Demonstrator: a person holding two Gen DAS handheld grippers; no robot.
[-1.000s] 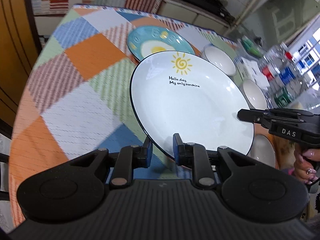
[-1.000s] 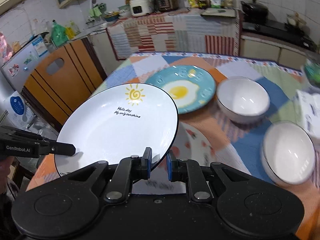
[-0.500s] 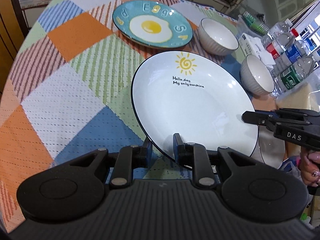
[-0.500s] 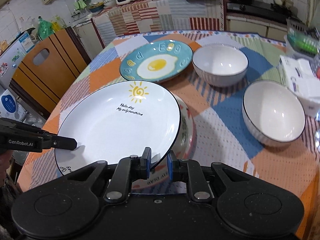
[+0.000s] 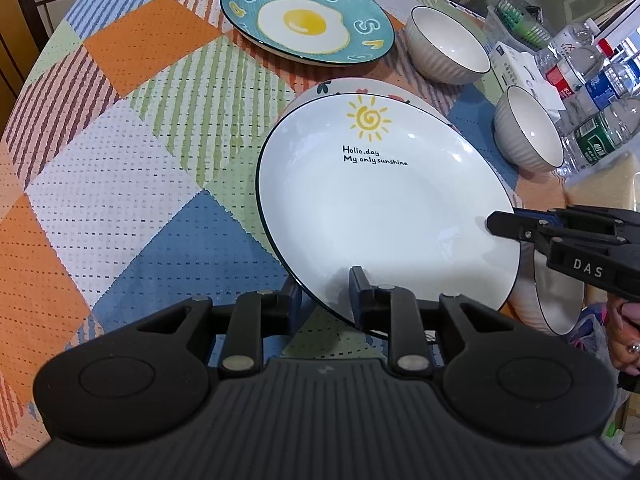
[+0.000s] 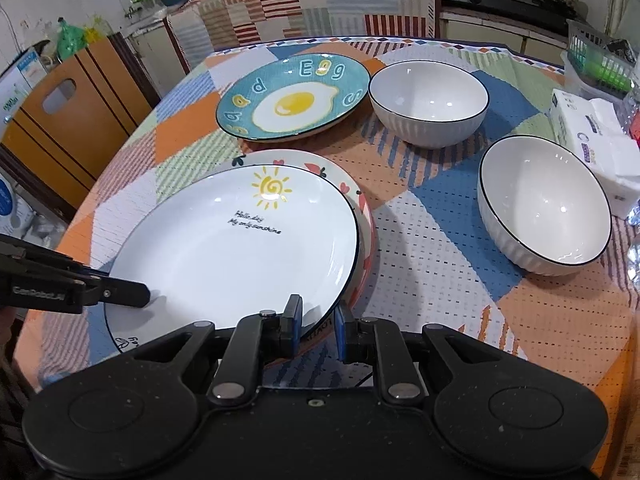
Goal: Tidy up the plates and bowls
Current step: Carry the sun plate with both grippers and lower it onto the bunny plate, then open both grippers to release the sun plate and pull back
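Nearest the left wrist camera, the left claw [image 5: 322, 294] is clenched on the near rim of the white sun plate [image 5: 384, 208], one finger above the rim and one below. The right claw [image 6: 316, 324] grips the same plate at its rim; the left wrist view shows it coming in from the right side. The sun plate sits just over a patterned plate [image 6: 362, 216] on the worktop [image 5: 132, 184], tilted; whether the two touch cannot be told. Only the right wrist view shows the patterned plate's red rim and near edge. Farther off lie a teal egg plate [image 6: 294, 94] and two white bowls [image 6: 428, 102] [image 6: 544, 204], both empty. Only the left wrist view shows the water bottles [image 5: 592, 92] beyond them.
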